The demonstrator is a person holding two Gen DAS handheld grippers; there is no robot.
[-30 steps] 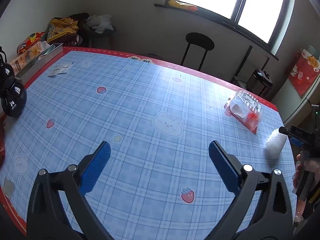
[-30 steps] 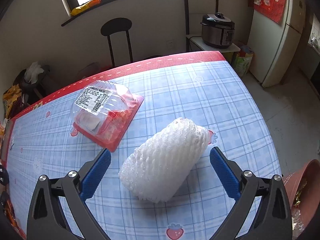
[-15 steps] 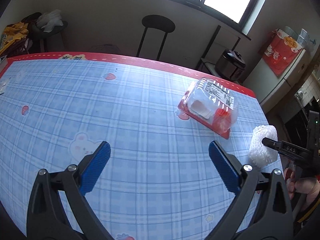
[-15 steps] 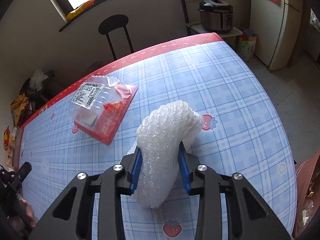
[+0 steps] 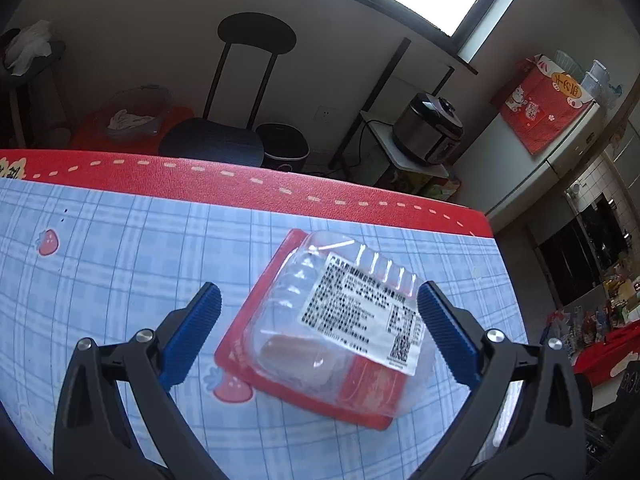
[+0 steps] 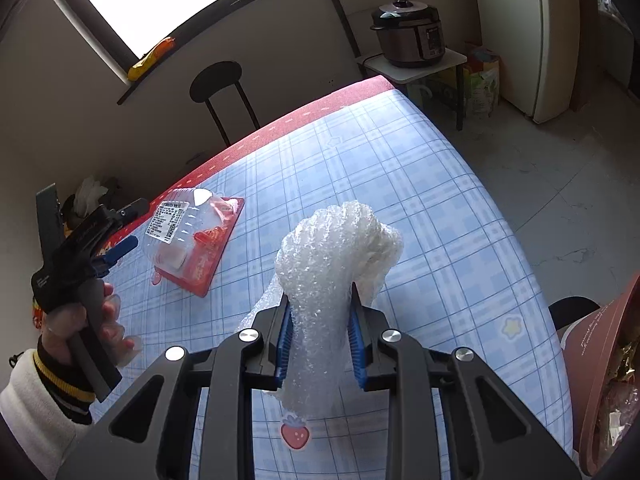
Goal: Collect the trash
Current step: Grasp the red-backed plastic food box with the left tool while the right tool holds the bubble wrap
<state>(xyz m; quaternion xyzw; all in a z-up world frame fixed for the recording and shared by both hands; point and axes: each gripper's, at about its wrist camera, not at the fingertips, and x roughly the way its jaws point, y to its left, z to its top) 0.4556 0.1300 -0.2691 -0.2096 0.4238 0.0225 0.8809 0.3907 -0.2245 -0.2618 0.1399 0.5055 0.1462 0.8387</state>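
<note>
Right gripper [image 6: 320, 344]: black two-finger tool with blue ribbed pads, jaws closing; the pads press both sides of a roll of white bubble wrap [image 6: 332, 264], which bulges above them and hangs below, lifted off the cloth.
Left gripper [image 5: 318, 320]: same make, jaws spread wide and grasping nothing; the pack lies on the table between and beyond its blue fingers [image 5: 192, 332], apart from both.
Left hand [image 6: 80, 320]: wrapped round the tool's black handle, a white sleeve with a yellow-and-black striped cuff below it.
Clear plastic clamshell pack on a red card backing [image 5: 336, 332]: flat on the table near its far red border, a white printed label on top, red and pale contents inside.
Table [image 5: 120, 248]: covered by a blue-checked cloth with strawberry prints and a red stitched edge.
Brown-red bin [image 6: 600, 380]: beside the table's right edge, wrappers showing inside.
Background: black round-backed chair [image 5: 240, 92], electric pressure cooker [image 5: 430, 128] on a small stand.
</note>
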